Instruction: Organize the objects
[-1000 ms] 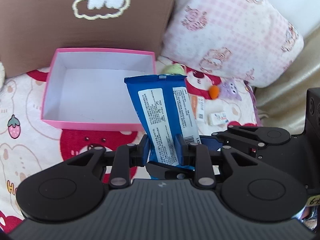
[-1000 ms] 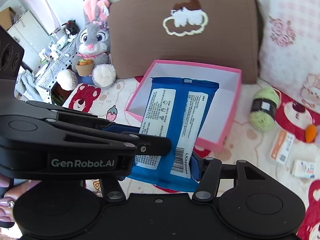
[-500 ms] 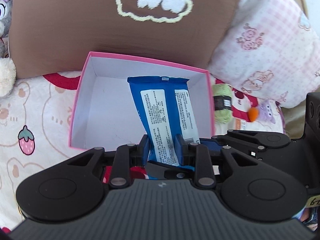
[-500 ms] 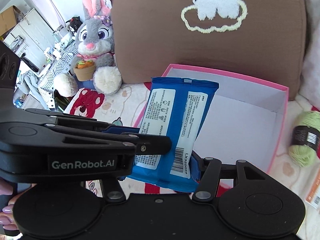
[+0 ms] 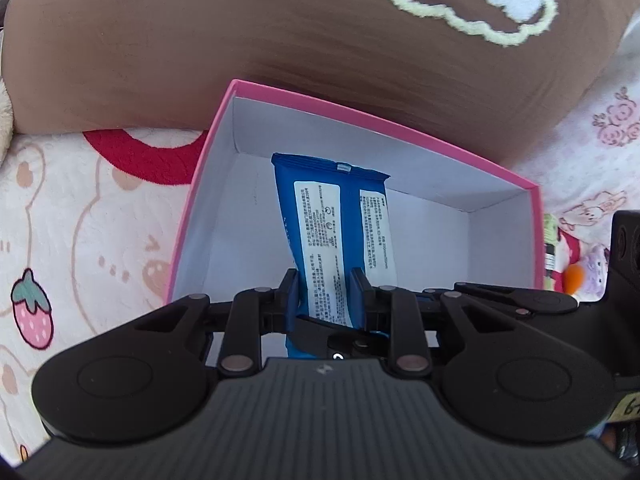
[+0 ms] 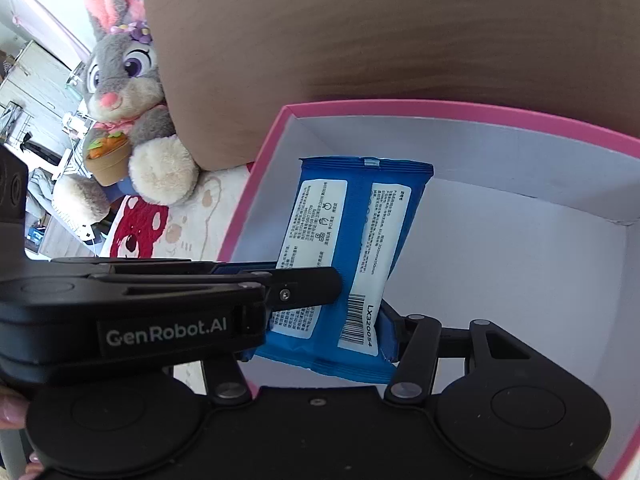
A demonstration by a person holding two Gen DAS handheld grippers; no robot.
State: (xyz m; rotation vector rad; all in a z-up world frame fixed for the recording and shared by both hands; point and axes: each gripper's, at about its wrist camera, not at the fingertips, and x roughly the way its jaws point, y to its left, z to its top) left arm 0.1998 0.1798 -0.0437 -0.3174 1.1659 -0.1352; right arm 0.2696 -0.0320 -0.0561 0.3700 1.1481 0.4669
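A blue wet-wipe packet [image 5: 332,236] with white labels is held by both grippers over the inside of a pink box with a white interior [image 5: 400,120]. My left gripper [image 5: 325,292] is shut on the packet's near end. In the right wrist view the packet [image 6: 352,240] hangs inside the box [image 6: 440,108]; my right gripper [image 6: 320,332] is shut on its lower edge, and the left gripper's finger [image 6: 304,286] crosses in from the left over the label.
A brown cushion [image 5: 280,32] with a white cloud patch stands right behind the box. A grey plush rabbit [image 6: 128,92] sits to the box's left. The box rests on a cartoon-print blanket [image 5: 80,216]. A pink checked pillow [image 5: 600,128] is at right.
Both grippers have carried the packet forward and down, from in front of the box to inside its opening. The box and cushion now loom much closer.
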